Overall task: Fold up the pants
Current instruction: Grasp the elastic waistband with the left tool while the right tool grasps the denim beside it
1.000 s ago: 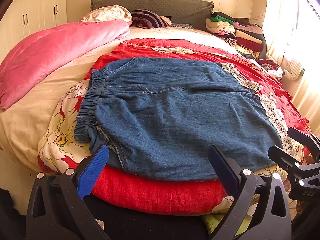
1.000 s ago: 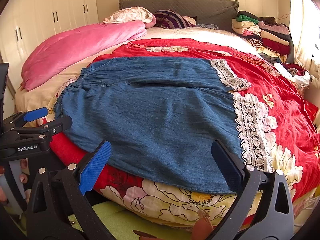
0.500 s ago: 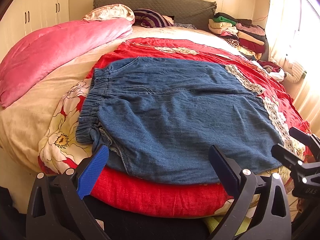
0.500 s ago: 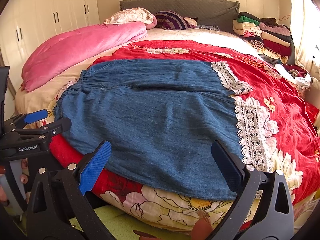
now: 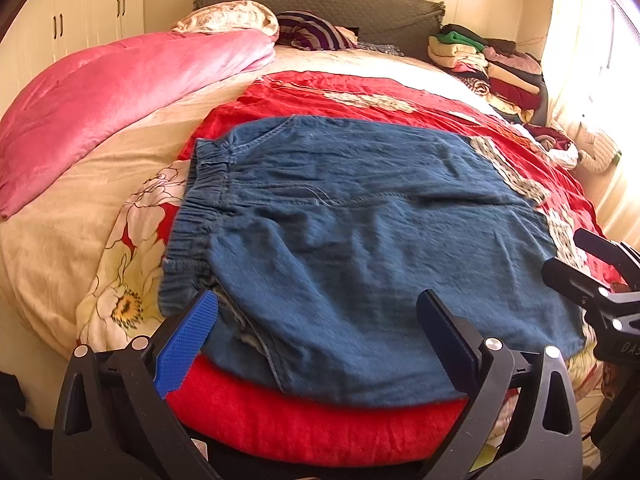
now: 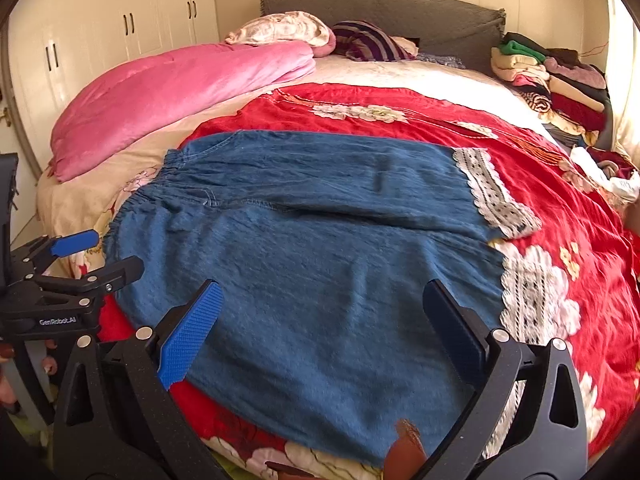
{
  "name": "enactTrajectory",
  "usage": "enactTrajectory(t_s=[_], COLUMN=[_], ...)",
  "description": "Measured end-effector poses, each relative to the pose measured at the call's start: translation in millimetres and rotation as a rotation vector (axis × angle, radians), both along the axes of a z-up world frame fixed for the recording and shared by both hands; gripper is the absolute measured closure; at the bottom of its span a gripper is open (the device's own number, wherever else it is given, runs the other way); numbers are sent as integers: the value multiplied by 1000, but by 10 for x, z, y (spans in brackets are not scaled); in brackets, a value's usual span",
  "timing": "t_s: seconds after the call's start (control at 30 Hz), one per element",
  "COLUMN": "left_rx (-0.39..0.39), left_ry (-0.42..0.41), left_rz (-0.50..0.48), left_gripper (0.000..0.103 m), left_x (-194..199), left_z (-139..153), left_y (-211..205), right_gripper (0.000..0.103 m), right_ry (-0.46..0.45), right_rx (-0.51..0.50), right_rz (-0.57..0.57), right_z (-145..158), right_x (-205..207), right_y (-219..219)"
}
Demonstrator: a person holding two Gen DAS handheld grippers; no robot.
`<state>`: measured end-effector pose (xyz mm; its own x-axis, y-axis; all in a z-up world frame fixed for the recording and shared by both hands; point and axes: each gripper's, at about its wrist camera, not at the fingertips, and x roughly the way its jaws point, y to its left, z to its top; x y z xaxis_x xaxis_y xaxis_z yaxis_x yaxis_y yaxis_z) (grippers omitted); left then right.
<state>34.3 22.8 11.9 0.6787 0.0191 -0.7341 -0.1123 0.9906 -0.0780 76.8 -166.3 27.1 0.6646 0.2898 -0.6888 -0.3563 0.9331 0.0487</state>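
Blue denim pants [image 5: 360, 232] [image 6: 312, 248] lie flat across the red floral bedspread, elastic waistband to the left and white lace hems [image 6: 496, 196] to the right. My left gripper [image 5: 320, 332] hangs open just over the near edge of the pants, close to the waistband corner, holding nothing. My right gripper [image 6: 324, 320] is open too, hovering above the near leg toward the hem end. Each gripper shows at the side of the other's view: the right gripper [image 5: 600, 276] and the left gripper [image 6: 76, 264].
A pink quilt [image 5: 112, 92] lies along the bed's left side. Folded clothes [image 6: 560, 80] are stacked at the far right by the grey headboard [image 6: 380, 12]. Pillows sit at the head. White wardrobes [image 6: 100, 48] stand to the left.
Both grippers have moved forward, closer over the pants' near edge. The pants lie as before, and both grippers stay open.
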Motion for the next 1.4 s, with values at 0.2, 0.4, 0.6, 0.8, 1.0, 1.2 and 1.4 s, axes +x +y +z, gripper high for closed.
enactTrajectory(t_s=[0.2,0.4,0.6,0.8,1.0,1.2,1.4], left_rx=[-4,-40,-47,-46,-28,-39,-37], left_ry=[17,27,25,48,79,127,146], left_rz=[31,78,120,123,138,103,90], left_gripper=[4,4,4,4,4,4,4], left_x=[221,523,772,1048,1394,1738,1994], left_z=[-2,44,100,75,-14,-161,-290], left_y=[221,573,884,1145,1341,1480,1545], right_gripper=[8,8,8,8,8,8,8], right_ry=[-3,21,34,39,47,46,40], right_rx=[3,12,-7,-33,-94,-158,-213], right_rz=[22,51,78,106,129,176,230], right_z=[66,113,116,104,11,-65,-151], right_x=[286,660,990,1308,1648,1966,2210], right_y=[130,262,368,498,641,803,986])
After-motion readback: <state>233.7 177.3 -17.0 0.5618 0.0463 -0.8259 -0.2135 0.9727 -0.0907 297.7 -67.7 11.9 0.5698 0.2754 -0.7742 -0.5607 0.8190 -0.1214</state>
